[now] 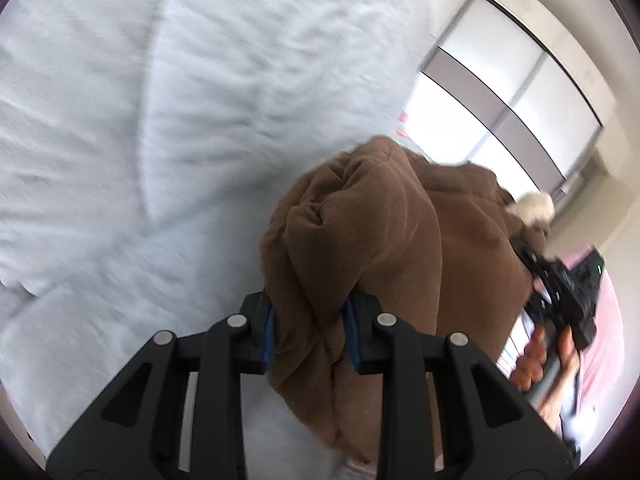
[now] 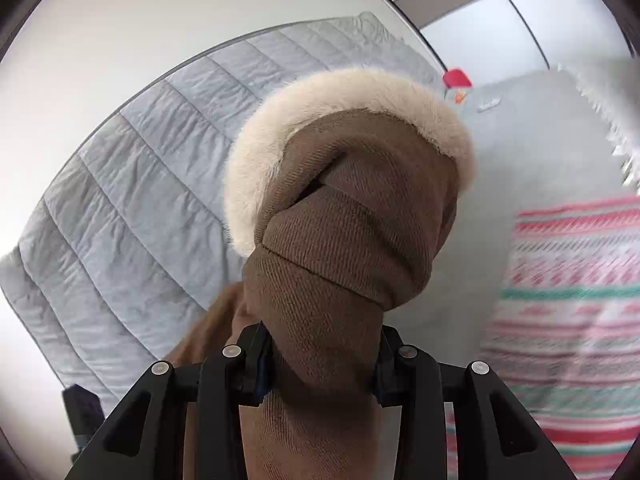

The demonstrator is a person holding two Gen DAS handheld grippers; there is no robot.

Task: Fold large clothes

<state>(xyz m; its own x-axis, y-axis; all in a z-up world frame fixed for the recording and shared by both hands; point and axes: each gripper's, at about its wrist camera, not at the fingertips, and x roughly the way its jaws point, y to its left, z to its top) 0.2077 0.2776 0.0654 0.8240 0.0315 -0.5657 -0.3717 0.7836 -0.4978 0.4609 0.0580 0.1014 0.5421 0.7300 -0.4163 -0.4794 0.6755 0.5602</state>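
The left claw is clamped on a bunched fold of the brown coat, which hangs lifted above the pale quilted bed cover. The right claw grips another thick roll of the same coat just below its cream fur trim. Right of the coat lies a pink striped blanket
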